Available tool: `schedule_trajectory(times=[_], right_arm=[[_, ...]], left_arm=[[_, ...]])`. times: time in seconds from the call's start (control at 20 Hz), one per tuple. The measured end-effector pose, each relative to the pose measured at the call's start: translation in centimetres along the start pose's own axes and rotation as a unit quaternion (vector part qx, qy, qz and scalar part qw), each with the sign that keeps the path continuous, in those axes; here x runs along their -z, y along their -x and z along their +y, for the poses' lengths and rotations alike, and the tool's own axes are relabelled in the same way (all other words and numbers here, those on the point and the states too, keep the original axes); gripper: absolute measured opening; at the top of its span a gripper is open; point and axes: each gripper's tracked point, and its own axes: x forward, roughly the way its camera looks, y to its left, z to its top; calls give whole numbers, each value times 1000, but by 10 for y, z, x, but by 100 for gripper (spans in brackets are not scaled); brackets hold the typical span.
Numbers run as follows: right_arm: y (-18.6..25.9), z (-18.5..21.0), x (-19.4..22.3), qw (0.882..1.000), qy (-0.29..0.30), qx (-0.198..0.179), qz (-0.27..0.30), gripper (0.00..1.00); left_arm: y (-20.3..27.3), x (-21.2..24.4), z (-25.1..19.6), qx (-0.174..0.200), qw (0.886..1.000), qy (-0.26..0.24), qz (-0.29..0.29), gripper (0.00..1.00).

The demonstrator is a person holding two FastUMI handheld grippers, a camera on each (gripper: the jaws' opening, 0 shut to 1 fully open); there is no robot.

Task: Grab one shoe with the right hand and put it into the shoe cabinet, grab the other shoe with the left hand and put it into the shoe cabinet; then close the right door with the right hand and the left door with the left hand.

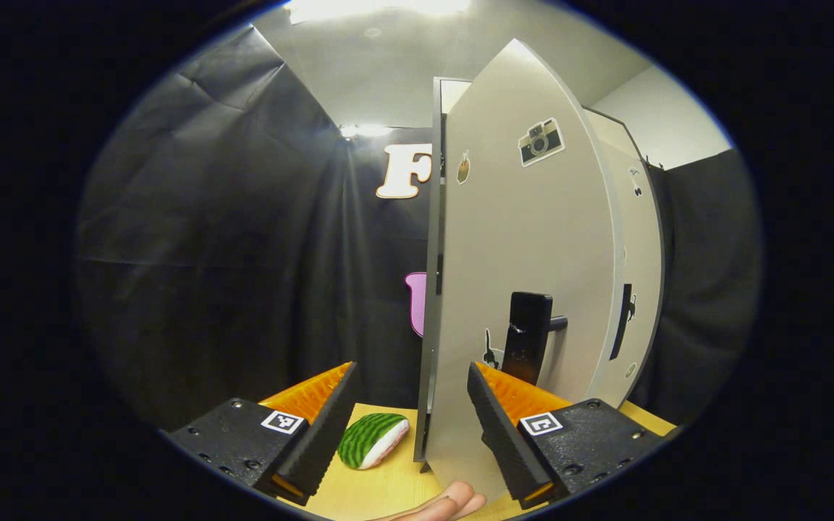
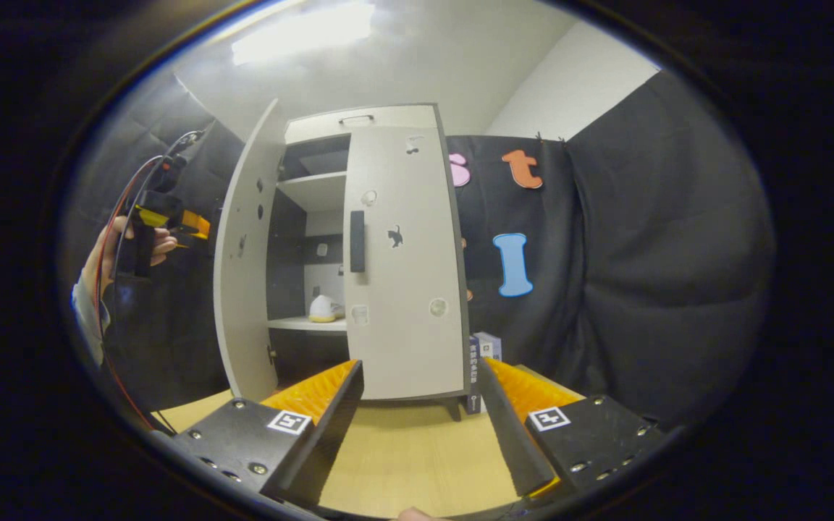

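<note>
The right door [image 2: 402, 260] of the shoe cabinet [image 2: 359, 119] is already swung shut, while the left door [image 2: 243, 246] stands open, so the job looks near its last step. A pale shoe [image 2: 324, 309] sits on the middle shelf [image 2: 308, 325] inside, at about nine o'clock from the right door's lower edge; the second shoe is hidden behind that closed door, or I cannot find it.

The left gripper [image 1: 411, 405] is released, jaws wide apart and holding nothing, with the open door's edge [image 1: 525, 304] just past its fingers at one o'clock, probably lined up to push the door closed. The black door handle [image 1: 529, 336] lies close ahead.

The right gripper [image 2: 420, 416] is also released and empty, held back over the wooden table [image 2: 402, 463], likely because its door is done.

In the right gripper view, the left gripper and the hand [image 2: 109, 253] holding it appear at nine o'clock, small and partly cut off. A striped watermelon-patterned toy [image 1: 372, 440] lies on the table. A small box [image 2: 481, 347] beside the cabinet is half hidden.
</note>
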Motion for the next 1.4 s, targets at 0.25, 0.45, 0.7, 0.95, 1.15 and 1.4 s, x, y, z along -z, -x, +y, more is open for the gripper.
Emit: schedule_trajectory(times=[0.25,0.45,0.7,0.95,1.15,1.4], right_arm=[[0,-2,-2,1000,5,3,-4,93],[1,-1,0,1000,1,2,-3,94],[3,-3,-2,1000,0,-4,-8,93],[2,-6,-3,1000,-8,-3,-7,93],[4,-8,-5,1000,-12,2,-11,96],[5,-10,-4,1000,-14,-4,-12,91]], left_arm=[[-9,4,-23,22,1000,-2,6,93],[-30,12,-56,43,999,0,8,88],[-29,41,-110,89,994,25,51,99],[-9,58,-115,55,997,-16,42,96],[27,78,-112,39,998,-22,47,97],[74,124,-97,0,998,-32,59,97]])
